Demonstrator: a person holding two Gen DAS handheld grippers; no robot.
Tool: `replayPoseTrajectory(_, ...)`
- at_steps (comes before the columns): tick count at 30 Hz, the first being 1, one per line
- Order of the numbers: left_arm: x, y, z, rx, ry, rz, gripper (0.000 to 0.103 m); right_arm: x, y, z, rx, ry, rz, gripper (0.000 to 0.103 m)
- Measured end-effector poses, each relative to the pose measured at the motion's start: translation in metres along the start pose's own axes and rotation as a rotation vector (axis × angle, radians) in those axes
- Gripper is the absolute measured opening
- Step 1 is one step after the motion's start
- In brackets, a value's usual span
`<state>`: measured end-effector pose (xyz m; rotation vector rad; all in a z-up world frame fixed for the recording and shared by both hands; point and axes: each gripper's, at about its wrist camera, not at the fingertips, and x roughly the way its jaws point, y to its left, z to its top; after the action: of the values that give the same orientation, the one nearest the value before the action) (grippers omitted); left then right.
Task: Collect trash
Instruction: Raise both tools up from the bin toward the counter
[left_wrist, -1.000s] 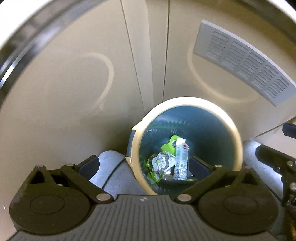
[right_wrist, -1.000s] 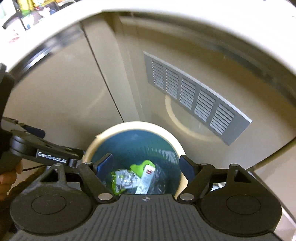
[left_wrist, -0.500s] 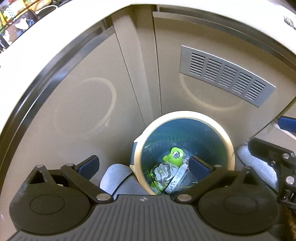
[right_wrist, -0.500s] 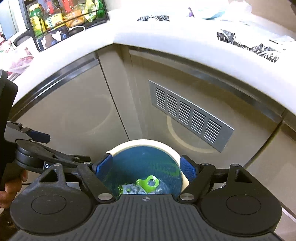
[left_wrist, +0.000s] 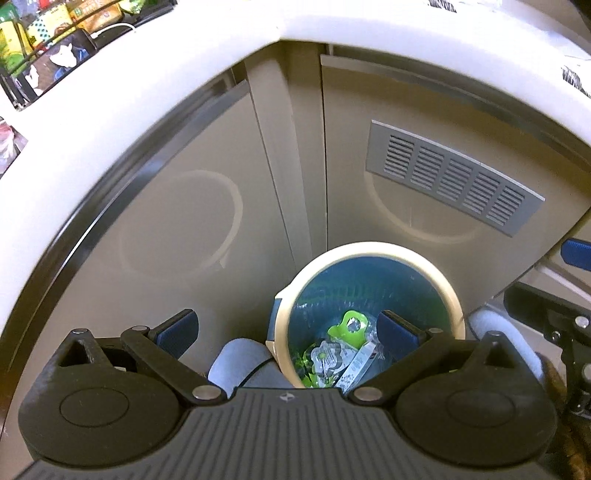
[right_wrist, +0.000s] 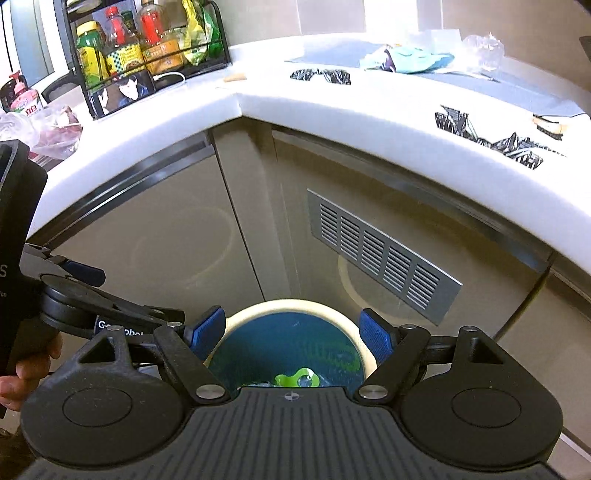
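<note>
A round bin with a cream rim (left_wrist: 369, 246) and blue liner stands on the floor by the cabinet corner. Inside lie a green-and-clear package (left_wrist: 351, 328) and a white wrapper (left_wrist: 356, 363). My left gripper (left_wrist: 288, 330) hovers above the bin, open and empty. My right gripper (right_wrist: 291, 332) is also open and empty above the bin rim (right_wrist: 291, 305), where only the green package (right_wrist: 295, 379) shows. Crumpled black wrappers (right_wrist: 321, 75) (right_wrist: 487, 133), a teal packet (right_wrist: 410, 59) and clear plastic (right_wrist: 482, 44) lie on the white counter (right_wrist: 332, 107).
Beige cabinet doors with a grey vent (right_wrist: 380, 254) stand behind the bin. A black rack of bottles (right_wrist: 147, 48) sits at the counter's back left, with a pink bag (right_wrist: 48, 129) beside it. A hand (right_wrist: 22, 373) holds the left gripper's body (right_wrist: 74, 306).
Both grippers have risen and tilted up from the bin. The bin now sits lower and smaller in both views, and the counter top with its litter has come into sight.
</note>
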<state>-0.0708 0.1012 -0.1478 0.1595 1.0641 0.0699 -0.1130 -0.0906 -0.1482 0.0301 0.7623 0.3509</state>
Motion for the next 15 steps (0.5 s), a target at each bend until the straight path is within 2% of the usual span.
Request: replayPoseTrajectory(15,-0.03,0.007,0.019,-0.032,-0.081,-0.019,0.103,-0.026,-0.001,0.019,0.007,-0.08,0.03,0.082)
